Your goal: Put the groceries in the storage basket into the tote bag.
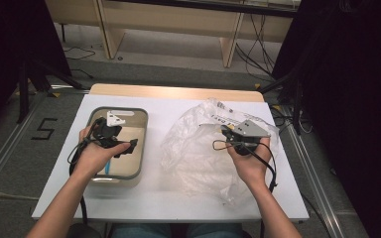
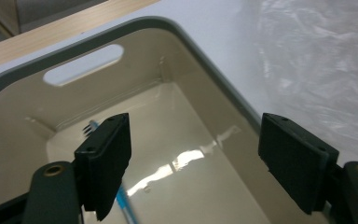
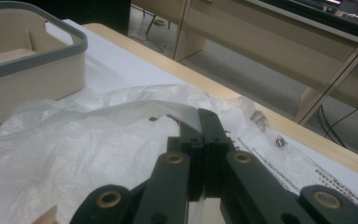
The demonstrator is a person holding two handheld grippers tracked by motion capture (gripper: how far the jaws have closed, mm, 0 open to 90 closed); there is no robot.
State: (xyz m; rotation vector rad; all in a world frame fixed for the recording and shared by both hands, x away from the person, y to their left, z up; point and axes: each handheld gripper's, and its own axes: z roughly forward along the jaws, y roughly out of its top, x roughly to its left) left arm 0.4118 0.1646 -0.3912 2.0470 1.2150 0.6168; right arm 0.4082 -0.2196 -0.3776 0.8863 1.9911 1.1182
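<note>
A beige bin with a grey rim (image 1: 143, 130) stands on the left of the white table top. A blue toothbrush (image 1: 110, 166) lies on its floor. A hand holds my left gripper (image 1: 111, 133) over the bin. In the left gripper view its jaws (image 2: 195, 130) stand wide open above the bin's inside (image 2: 200, 116) with nothing between them, and the toothbrush (image 2: 122, 201) lies below the left pad. A crumpled clear plastic bag (image 1: 193, 148) lies at the right. My right gripper (image 1: 227, 133) is shut on the bag's upper edge (image 3: 177, 112), lifting the film a little.
The white table top (image 1: 154, 198) lies on a wooden table (image 1: 173, 91), its far edge behind the bin and bag. A cable (image 1: 270, 168) trails from the right gripper toward the person. Beyond are a wooden bench frame (image 1: 228, 44) and floor cables.
</note>
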